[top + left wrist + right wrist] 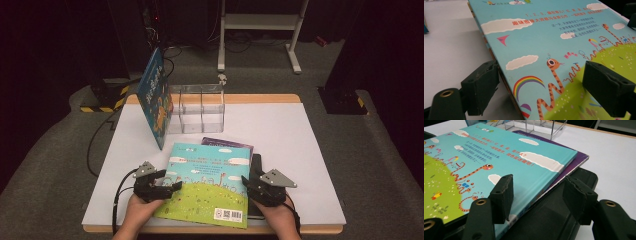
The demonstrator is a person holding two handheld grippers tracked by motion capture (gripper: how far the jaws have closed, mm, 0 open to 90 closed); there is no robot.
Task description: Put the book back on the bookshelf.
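Fingers of the left gripper [172, 186] straddle the left edge of the sky-blue picture book [207, 184], jaws apart, one above the cover and one below the edge; whether they press it I cannot tell. Red and dark Chinese lines headed "1, 2, 3" run across its upper cover, with a QR code at lower right. It lies lower centre, long axis running away from the person, atop a purple book [231, 143]. At lower right, the right gripper [246, 183] straddles the book's right edge, half-wide, not pinching.
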